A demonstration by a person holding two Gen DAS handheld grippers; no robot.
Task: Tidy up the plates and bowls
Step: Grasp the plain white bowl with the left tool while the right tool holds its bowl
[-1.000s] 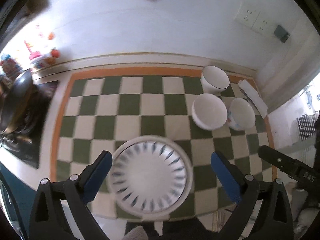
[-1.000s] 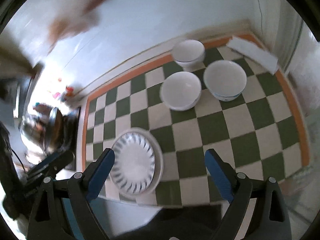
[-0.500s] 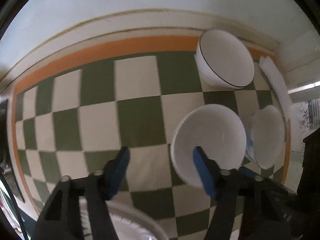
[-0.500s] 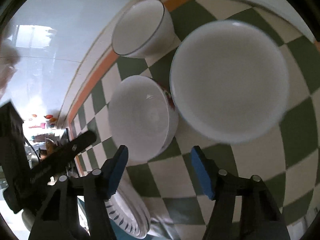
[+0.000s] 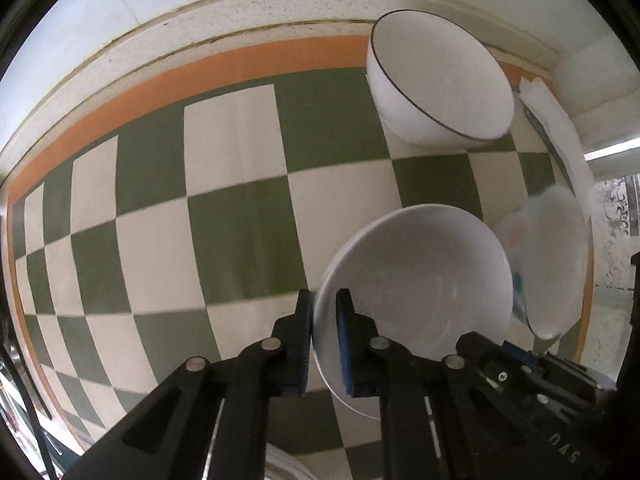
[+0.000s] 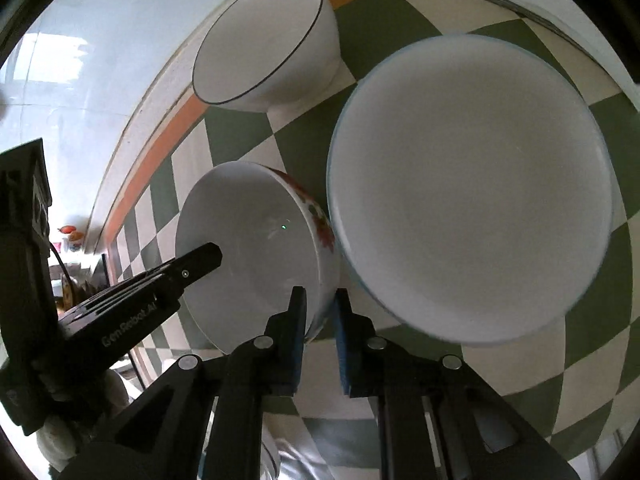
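Around the near rim of the floral bowl (image 6: pixel 256 256), the right gripper (image 6: pixel 320 312) has its blue pads nearly together, one inside and one outside the wall. On the same bowl's left rim, the left gripper (image 5: pixel 323 320) pinches likewise. Right of it sits the blue-rimmed bowl (image 6: pixel 472 188), touching or nearly so; beyond, the black-rimmed bowl (image 6: pixel 268 44). Glazed ceramic looks stiff, slippery, breakable, so a rim pinch seems safest, lifted level.

White embossed "GenRobot.AI" reads along the black plastic body of the left gripper (image 6: pixel 132 312) in the right wrist view. Left wrist view: pale inverted letters on the black right gripper (image 5: pixel 564 450) housing, roughly "DAS", not legible.
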